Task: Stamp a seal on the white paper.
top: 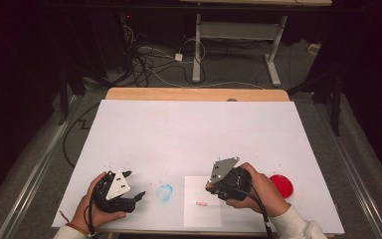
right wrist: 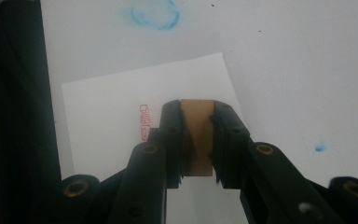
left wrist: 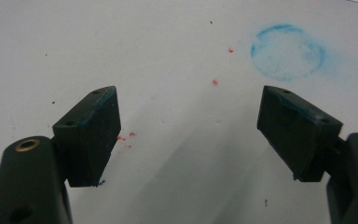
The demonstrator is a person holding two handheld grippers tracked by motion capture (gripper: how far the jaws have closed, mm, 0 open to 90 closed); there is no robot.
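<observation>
One white paper sheet (top: 202, 200) at the bench (top: 194, 129) near edge, carrying one red stamped mark (right wrist: 144, 122), text unreadable. Right gripper (right wrist: 197, 140) clamped on one brown wooden block (right wrist: 197, 137), likely a stamp, over the sheet; its underside hidden. Left gripper (left wrist: 189, 135) jaws wide apart, nothing between them. One blue ring smudge (top: 165, 192) between the two grippers. One red round pad (top: 281, 185) just right of the right hand.

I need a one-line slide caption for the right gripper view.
Right gripper shut on a wooden stamp over white paper bearing a red imprint.
</observation>
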